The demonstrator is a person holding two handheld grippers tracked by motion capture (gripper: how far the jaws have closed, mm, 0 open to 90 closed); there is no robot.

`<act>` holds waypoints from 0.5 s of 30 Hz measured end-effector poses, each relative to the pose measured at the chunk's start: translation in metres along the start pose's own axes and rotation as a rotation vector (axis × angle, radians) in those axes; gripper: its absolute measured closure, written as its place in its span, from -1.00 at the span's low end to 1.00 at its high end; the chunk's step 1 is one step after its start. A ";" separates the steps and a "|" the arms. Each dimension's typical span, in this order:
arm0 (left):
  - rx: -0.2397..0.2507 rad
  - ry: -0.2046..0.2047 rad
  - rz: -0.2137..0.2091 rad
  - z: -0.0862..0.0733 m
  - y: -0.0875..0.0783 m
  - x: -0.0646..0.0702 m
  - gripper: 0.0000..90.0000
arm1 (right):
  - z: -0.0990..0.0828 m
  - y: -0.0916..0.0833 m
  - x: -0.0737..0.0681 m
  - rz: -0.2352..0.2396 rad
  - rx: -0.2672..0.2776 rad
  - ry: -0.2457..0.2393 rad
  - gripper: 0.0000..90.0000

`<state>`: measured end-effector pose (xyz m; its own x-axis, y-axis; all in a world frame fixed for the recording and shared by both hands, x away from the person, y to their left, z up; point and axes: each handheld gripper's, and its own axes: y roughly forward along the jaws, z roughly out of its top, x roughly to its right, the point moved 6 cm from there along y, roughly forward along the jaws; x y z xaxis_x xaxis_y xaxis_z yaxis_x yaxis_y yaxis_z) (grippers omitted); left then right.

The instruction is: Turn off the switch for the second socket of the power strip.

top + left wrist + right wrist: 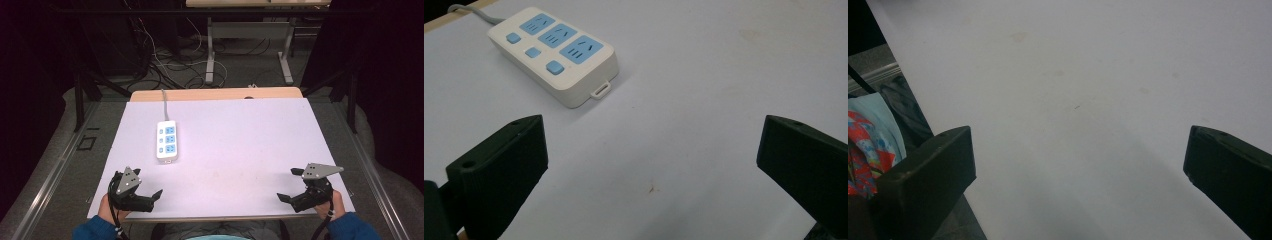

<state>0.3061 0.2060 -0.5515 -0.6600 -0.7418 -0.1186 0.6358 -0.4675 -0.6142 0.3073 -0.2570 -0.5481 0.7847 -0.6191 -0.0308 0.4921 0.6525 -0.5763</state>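
A white power strip (167, 141) with blue sockets and a grey cable lies on the white table sheet, left of the middle. In the left gripper view the power strip (554, 52) sits ahead and to the left of the jaws. My left gripper (137, 185) rests near the front left corner, open and empty, as the wide gap in my left gripper (651, 165) view confirms. My right gripper (290, 184) stands at the front right, open too, with bare sheet between its jaws (1078, 170).
The white sheet (240, 145) covers a wooden table whose far edge (215, 94) shows. Beyond it stand table legs (210, 62) and tangled cables on the floor. Dark curtains flank both sides. A colourful cloth (868, 140) shows below the table's edge.
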 end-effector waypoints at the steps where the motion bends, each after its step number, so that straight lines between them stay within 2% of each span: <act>1: 0.000 0.000 0.000 0.000 0.000 0.000 -1.00 | 0.000 0.000 0.000 0.000 0.000 -0.001 -1.00; 15: -0.004 0.002 0.001 0.000 0.001 0.000 -1.00 | -0.001 0.001 -0.002 -0.002 -0.004 0.003 -1.00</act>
<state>0.3060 0.2055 -0.5522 -0.6605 -0.7411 -0.1207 0.6346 -0.4650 -0.6173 0.3065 -0.2555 -0.5492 0.7824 -0.6219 -0.0322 0.4922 0.6493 -0.5798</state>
